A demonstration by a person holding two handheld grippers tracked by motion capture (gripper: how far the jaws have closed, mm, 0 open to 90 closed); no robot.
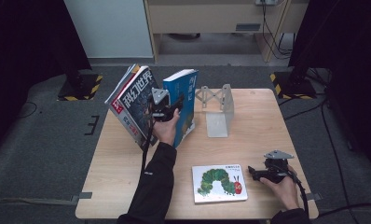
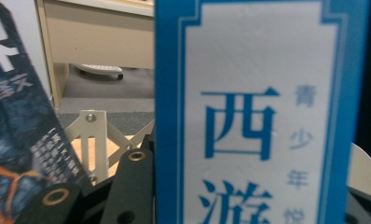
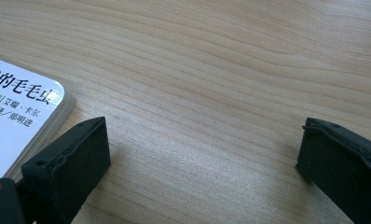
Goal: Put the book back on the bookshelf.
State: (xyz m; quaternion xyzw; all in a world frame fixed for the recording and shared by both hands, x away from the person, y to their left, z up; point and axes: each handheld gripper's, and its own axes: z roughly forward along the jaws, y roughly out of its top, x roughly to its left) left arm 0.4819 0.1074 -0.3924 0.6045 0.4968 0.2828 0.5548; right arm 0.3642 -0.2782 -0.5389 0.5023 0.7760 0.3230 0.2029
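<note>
Blue book (image 1: 186,100) stands clamped in your left gripper (image 1: 167,108); your right gripper (image 1: 256,172), jaws apart, rests beside the caterpillar book (image 1: 218,183) near the table's (image 1: 258,116) front edge.

A metal bookend (image 1: 217,109) stands on the wooden table (image 1: 258,116), a cabinet (image 1: 207,18) behind.

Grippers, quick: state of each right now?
Left gripper: closed on the blue book, held upright.
Right gripper: open, empty, beside the caterpillar book.
</note>
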